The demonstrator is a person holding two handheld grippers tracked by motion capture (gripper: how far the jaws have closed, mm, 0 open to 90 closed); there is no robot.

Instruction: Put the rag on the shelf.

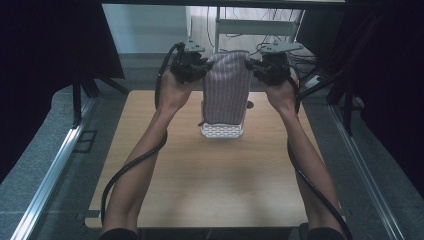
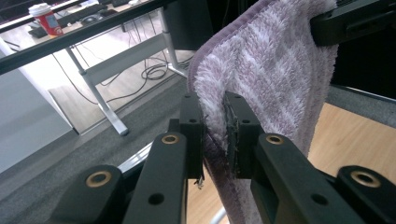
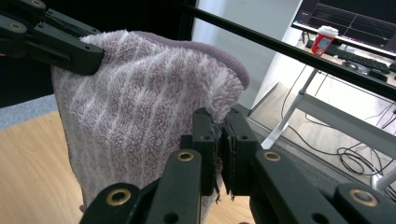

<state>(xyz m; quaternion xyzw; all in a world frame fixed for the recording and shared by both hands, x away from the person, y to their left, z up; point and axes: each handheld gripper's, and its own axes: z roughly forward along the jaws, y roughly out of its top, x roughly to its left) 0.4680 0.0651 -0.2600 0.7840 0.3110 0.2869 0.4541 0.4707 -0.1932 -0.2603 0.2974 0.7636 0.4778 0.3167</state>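
A purple and white striped towel [image 1: 226,87] hangs folded in the air above the far middle of the wooden table [image 1: 200,175]. My left gripper [image 1: 200,64] is shut on its upper left corner and my right gripper [image 1: 254,64] is shut on its upper right corner. In the left gripper view the black jaws pinch the towel's [image 2: 261,74] edge at my left gripper [image 2: 215,126]. In the right gripper view my right gripper [image 3: 220,135] clamps the towel's [image 3: 140,116] corner, with the other gripper's jaw [image 3: 60,44] farther off. The towel's lower end reaches a white perforated basket [image 1: 222,131].
The white basket stands on the table at the far middle, under the towel. A small dark hole [image 1: 249,104] sits in the tabletop right of it. Beyond the table are a desk frame [image 2: 107,60] with cables, a red cup [image 3: 323,38] and a monitor [image 3: 355,21].
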